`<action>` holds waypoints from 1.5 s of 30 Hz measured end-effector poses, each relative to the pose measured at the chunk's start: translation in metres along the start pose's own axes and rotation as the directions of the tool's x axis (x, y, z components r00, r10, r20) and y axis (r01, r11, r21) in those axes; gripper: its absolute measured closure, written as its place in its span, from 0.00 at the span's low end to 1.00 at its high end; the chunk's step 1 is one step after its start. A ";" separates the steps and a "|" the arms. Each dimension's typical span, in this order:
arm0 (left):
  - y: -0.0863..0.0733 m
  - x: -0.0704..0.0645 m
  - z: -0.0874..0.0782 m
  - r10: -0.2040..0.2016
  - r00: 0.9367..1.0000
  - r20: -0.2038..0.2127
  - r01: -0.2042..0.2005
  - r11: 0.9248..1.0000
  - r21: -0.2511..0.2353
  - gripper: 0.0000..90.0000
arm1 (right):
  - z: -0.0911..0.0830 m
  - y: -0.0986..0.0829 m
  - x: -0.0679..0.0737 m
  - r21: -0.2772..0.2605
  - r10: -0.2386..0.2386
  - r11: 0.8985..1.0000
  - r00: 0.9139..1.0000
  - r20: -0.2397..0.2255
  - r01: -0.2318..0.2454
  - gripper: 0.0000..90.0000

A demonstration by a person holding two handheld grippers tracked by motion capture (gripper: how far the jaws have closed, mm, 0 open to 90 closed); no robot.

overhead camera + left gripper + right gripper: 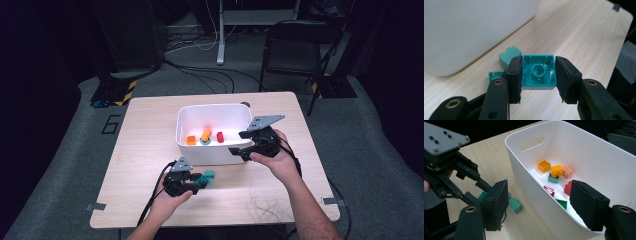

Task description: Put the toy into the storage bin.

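- So, table (150, 150): light wood top, near edge partly covered by the person's forearms in the high view; far corners visible, dark floor and a chair (295, 45) behind, hard to read in the gloom.
- White bin (200, 152) sits mid-table. Left gripper view shows just a blurred piece of its outer wall (461, 32); right gripper view cuts off its near corner behind the jaws.
- Right gripper (240, 142): held at the bin's right near corner, jaws spread wide with the bin wall running between them in its own view (537, 206), nothing held. Can't tell if a pad touches the rim.
- Left gripper (200, 181): low over the table in front of the bin, jaws closed onto a teal brick (538, 72), pads pressed on two opposite sides, hollow underside facing the camera. Brick's top is hidden.
- Two more green bricks on the table just past it: pale green brick (509, 57) near the bin wall, and a second one (495, 75) mostly hidden behind the left jaw. Touching each other or not: can't tell.
- Inside the bin (584, 157): orange brick (544, 166), yellow-orange brick (556, 170) on a green piece, pink brick (567, 171), red brick (568, 188) half behind the right jaw, dark red piece (549, 190), green piece (561, 203) clipped by the rim.
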State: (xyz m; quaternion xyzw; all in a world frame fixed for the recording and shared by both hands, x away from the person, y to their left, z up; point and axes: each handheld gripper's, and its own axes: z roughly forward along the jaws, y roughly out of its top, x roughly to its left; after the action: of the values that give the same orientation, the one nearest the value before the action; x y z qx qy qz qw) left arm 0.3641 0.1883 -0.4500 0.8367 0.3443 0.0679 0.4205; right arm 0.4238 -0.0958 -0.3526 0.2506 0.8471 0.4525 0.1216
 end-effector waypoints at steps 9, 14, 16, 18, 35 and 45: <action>0.028 0.003 -0.031 0.017 1.000 -0.024 -0.018 0.999 -0.030 0.65 | 0.000 0.000 0.000 0.001 0.006 1.000 1.000 0.001 -0.006 0.34; 0.047 0.008 -0.047 0.024 0.999 -0.034 -0.025 0.998 -0.049 0.65 | -0.001 -0.001 -0.002 0.003 0.008 1.000 1.000 0.005 -0.008 0.34; 0.054 0.010 -0.052 0.030 0.999 -0.042 -0.032 0.998 -0.049 0.65 | -0.001 -0.001 -0.002 0.002 0.012 1.000 1.000 0.006 -0.012 0.34; 0.063 0.012 -0.057 0.037 0.998 -0.051 -0.039 0.998 -0.042 0.65 | -0.002 -0.001 -0.003 -0.001 0.012 1.000 1.000 0.007 -0.012 0.34; 0.120 0.049 -0.054 -0.009 0.995 -0.104 0.001 0.997 -0.074 0.65 | -0.006 -0.002 -0.008 -0.014 0.023 1.000 1.000 0.012 -0.023 0.34; 0.147 0.068 -0.028 -0.028 0.993 -0.116 0.021 0.998 -0.064 0.65 | -0.009 -0.003 -0.011 -0.022 0.033 0.999 0.999 0.013 -0.033 0.34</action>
State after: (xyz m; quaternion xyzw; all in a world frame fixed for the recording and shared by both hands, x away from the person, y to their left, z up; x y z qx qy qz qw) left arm 0.4800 0.1897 -0.3337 0.8134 0.3763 0.1224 0.4263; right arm 0.4284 -0.1094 -0.3502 0.2663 0.8369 0.4622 0.1226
